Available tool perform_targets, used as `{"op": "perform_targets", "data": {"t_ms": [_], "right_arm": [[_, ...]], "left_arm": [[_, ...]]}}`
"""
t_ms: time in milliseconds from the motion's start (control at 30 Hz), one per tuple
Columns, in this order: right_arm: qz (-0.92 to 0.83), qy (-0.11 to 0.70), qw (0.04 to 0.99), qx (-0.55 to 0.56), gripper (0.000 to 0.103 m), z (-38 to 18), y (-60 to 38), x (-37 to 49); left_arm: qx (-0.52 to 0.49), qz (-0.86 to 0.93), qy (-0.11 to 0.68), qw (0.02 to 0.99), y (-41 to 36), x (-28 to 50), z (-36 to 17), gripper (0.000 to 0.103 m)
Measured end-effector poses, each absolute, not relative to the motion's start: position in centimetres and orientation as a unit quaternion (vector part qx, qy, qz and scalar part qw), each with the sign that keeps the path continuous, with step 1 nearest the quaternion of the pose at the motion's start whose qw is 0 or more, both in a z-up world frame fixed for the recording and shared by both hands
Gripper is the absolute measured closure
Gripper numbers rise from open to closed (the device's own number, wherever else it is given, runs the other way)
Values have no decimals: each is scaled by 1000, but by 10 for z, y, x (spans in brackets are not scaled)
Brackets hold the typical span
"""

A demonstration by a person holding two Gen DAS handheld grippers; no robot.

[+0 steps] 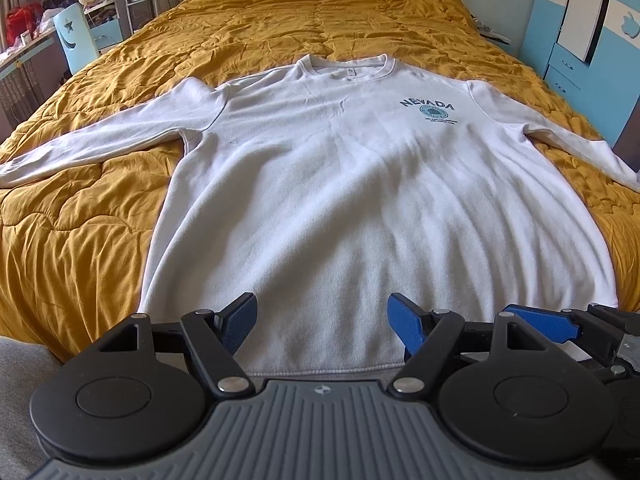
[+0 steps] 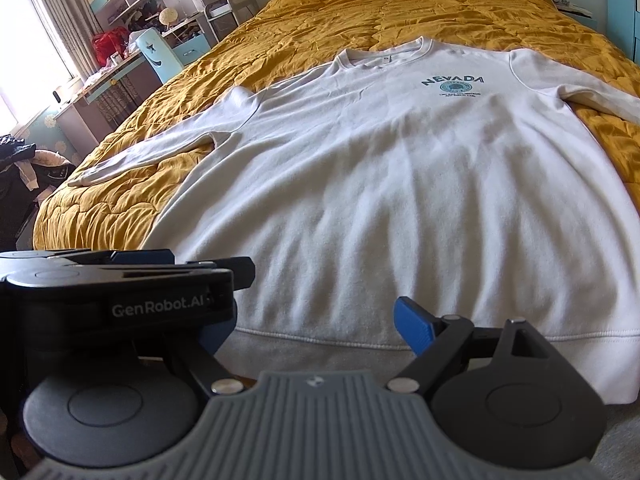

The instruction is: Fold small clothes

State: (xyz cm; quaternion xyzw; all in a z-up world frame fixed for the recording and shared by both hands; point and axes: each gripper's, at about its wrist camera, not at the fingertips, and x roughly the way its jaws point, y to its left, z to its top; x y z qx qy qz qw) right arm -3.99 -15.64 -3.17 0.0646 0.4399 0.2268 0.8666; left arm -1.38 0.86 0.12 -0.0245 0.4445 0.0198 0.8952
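A white long-sleeved sweatshirt (image 1: 360,184) with a "NEVADA" print lies flat and face up on the bed, sleeves spread out to both sides; it also shows in the right wrist view (image 2: 380,184). My left gripper (image 1: 322,322) is open and empty, just above the sweatshirt's hem at its near middle. My right gripper (image 2: 320,320) is open and empty over the hem a little further right. The right gripper's blue finger (image 1: 540,322) shows at the right of the left wrist view. The left gripper's body (image 2: 120,292) hides the right gripper's left finger.
A mustard quilted bedspread (image 1: 280,16) covers the bed. A desk, shelves and a light-blue chair (image 1: 76,40) stand along the left. A blue-and-white wardrobe (image 1: 580,40) stands at the right. Dark clothes (image 2: 24,168) pile at the bed's left corner.
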Motion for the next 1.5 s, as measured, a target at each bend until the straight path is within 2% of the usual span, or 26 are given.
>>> {"op": "perform_targets", "data": {"t_ms": [200, 367, 533, 667, 867, 1033, 1200, 1267, 1367, 1500], "right_arm": [[246, 420, 869, 86, 21, -25, -152, -33], [253, 386, 881, 105, 21, -15, -157, -31], [246, 384, 882, 119, 21, -19, -160, -21], [230, 387, 888, 90, 21, -25, -153, -11], [206, 383, 898, 62, 21, -21, -152, 21], [173, 376, 909, 55, 21, -11, -159, 49], [147, 392, 906, 69, 21, -17, -167, 68], [140, 403, 902, 69, 21, -24, -165, 74], [142, 415, 897, 62, 21, -33, -159, 78], [149, 421, 893, 51, 21, -42, -150, 80]], "left_arm": [[-71, 3, 432, 899, 36, -10, 9, 19], [-147, 9, 393, 908, 98, -7, 23, 22], [-206, 116, 278, 931, 206, -19, 33, 25], [-281, 185, 193, 922, 304, -30, 32, 26], [-330, 258, 191, 888, 404, 1, 12, 26], [-375, 302, 211, 851, 459, 25, -15, 28], [-457, 282, 208, 817, 499, 39, -45, 41], [-473, 282, 204, 809, 508, 41, -53, 56], [-475, 288, 199, 808, 515, 41, -58, 73], [-473, 295, 179, 811, 517, 45, -60, 80]]}}
